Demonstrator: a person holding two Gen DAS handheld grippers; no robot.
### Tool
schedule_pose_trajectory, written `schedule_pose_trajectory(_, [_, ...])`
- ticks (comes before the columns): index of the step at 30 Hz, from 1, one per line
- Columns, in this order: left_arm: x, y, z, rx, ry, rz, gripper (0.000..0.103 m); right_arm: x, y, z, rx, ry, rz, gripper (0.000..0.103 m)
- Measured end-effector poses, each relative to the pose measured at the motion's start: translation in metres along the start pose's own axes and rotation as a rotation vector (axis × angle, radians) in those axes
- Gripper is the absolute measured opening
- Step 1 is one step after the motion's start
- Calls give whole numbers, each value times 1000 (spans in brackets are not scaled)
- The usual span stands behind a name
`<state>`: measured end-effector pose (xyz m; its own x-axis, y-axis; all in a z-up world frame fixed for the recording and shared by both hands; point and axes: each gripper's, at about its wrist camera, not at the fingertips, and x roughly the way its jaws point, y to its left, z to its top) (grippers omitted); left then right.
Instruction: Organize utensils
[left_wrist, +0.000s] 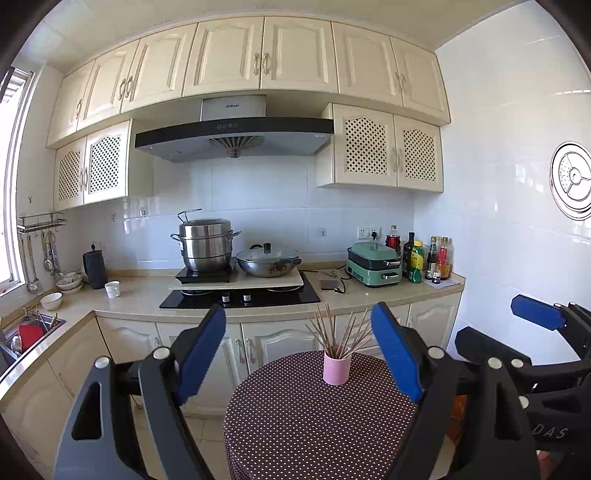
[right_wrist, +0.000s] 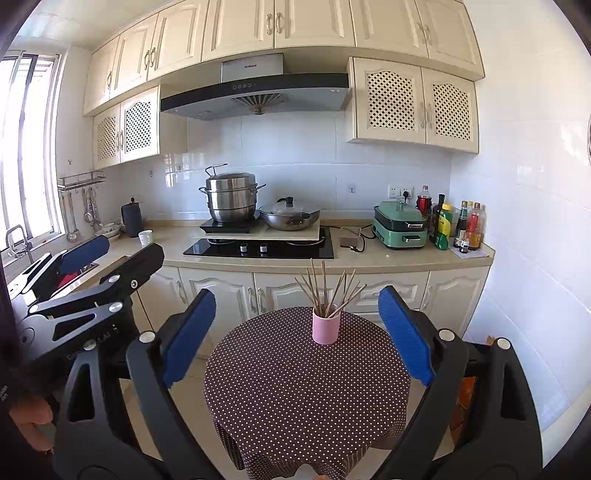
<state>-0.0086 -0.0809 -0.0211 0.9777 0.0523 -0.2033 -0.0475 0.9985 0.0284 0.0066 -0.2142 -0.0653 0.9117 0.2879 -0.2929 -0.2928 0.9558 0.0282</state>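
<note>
Your left tool (left_wrist: 298, 352) hangs above the near edge of the round table (left_wrist: 295, 424), its blue pads (left_wrist: 201, 354) spread wide with nothing between them. From the right wrist view you can see that same tool off to the left, raised over the floor beside the table, well apart from anything on it.

On the table, toward its far edge, stands the pink cup (right_wrist: 325, 328), upright on the dotted brown cloth. The wooden chopsticks (right_wrist: 327, 291) sit inside it, fanned out in all directions with their tips leaning over the rim. In both wrist views the cup falls between the fingers but lies well ahead of them, untouched.

Your right tool (right_wrist: 297, 338) is likewise held wide, pads apart, empty, hovering over the table's near half. The rest of the cloth shows bare.

Behind the table runs the kitchen counter (right_wrist: 369, 258) with the black hob (right_wrist: 258, 248), a steel steamer pot (right_wrist: 231, 201), a lidded wok (right_wrist: 290, 218) and a green cooker (right_wrist: 400, 225) to the right.
</note>
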Motion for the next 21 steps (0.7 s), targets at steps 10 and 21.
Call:
schedule_pose_trajectory(10, [0,6,-2,-11,17,-16,79,0,3,1,-1,5,-3,88])
schedule_pose_trajectory(21, [0,11,-3,-14,25,-19,80,0,4,0,-1,12,-2,88])
